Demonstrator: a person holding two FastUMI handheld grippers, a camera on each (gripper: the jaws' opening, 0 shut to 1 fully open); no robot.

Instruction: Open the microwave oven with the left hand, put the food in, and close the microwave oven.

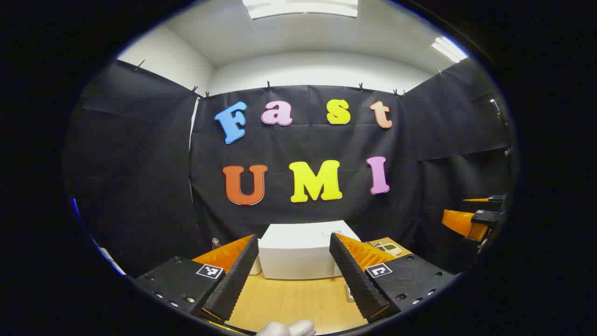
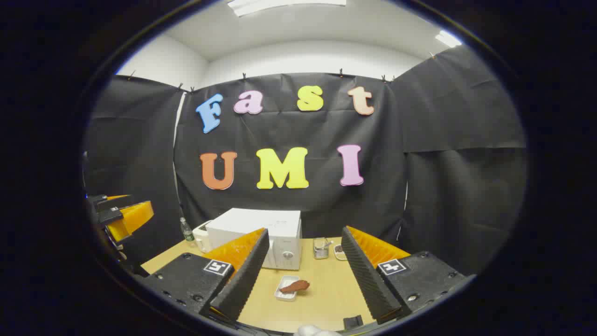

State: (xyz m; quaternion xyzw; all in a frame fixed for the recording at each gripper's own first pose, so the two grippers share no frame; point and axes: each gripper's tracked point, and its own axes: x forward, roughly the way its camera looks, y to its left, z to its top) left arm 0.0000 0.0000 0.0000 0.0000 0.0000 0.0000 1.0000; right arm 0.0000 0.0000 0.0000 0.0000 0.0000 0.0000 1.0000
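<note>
A white microwave oven (image 1: 298,252) (image 2: 261,235) stands shut at the back of the wooden table. In the right gripper view a brown piece of food (image 2: 295,285) lies in a small white tray (image 2: 285,292) in front of the oven. My left gripper (image 1: 294,275) is open, well short of the microwave, with nothing between its fingers. My right gripper (image 2: 303,275) is also open and holds nothing; the food tray lies on the table beyond its fingers. Each gripper shows at the edge of the other's view: the right gripper (image 1: 475,219) and the left gripper (image 2: 121,214).
On the wooden table (image 2: 326,289), a small bottle (image 2: 186,229) and a white appliance (image 2: 201,235) stand left of the oven. A small metal container (image 2: 321,247) and a little dish (image 2: 340,252) sit to its right. A small black object (image 2: 353,322) lies near the table's front edge.
</note>
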